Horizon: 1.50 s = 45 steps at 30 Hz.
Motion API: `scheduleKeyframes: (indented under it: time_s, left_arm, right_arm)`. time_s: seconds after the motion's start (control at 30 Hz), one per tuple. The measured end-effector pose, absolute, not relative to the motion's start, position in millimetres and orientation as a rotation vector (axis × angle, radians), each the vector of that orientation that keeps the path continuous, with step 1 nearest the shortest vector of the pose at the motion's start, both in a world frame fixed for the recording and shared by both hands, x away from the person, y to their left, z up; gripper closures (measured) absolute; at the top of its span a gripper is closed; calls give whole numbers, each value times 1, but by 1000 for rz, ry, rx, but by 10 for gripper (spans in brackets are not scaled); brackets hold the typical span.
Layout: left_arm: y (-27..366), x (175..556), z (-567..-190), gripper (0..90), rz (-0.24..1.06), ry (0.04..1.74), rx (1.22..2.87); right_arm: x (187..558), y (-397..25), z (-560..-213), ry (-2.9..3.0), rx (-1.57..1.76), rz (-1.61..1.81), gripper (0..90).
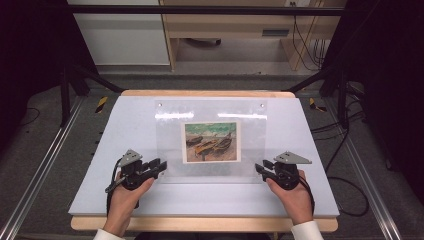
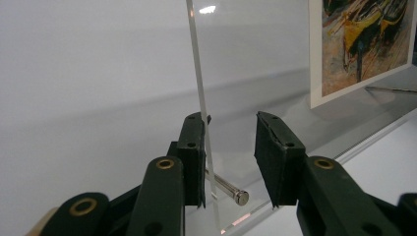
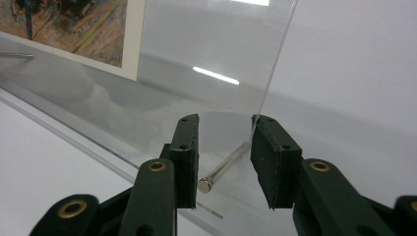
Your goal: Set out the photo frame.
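The clear acrylic frame (image 1: 210, 140), judged stiff, slick and easily scratched, is stood between the left gripper (image 2: 228, 157) and right gripper (image 3: 223, 155), both spread around its lower side edges, where it is best pinched.

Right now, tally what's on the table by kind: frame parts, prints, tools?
Clear acrylic frame panel: 1
Painted boat print with white border: 1
Silver metal standoff pins, near corners: 2
Silver fasteners, far corners: 2
Black two-jaw tools, left tool, right tool: 2
Total: 8
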<state>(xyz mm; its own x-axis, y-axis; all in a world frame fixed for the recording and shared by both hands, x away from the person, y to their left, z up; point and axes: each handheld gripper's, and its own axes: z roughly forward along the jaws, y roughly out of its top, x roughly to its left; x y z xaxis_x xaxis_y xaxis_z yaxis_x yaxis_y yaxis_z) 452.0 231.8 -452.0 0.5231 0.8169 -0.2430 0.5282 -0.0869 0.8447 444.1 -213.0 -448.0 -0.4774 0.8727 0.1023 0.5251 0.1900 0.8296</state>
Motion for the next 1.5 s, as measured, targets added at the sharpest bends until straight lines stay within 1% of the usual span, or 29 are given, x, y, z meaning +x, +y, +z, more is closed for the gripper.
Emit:
scheduleKeyframes:
  time_s: [0.6, 1.13, 1.5]
  left_arm:
    - [233, 451, -454, 652, 353, 1128, 1744]
    - [235, 447, -455, 677, 349, 1118, 1756]
    - [235, 445, -456, 680, 354, 1117, 1761]
  right_arm:
    - [443, -213, -448, 2080, 1310, 1196, 650]
    - [437, -213, -451, 2068, 1314, 1188, 682]
    - [435, -212, -452, 2061, 1308, 1180, 688]
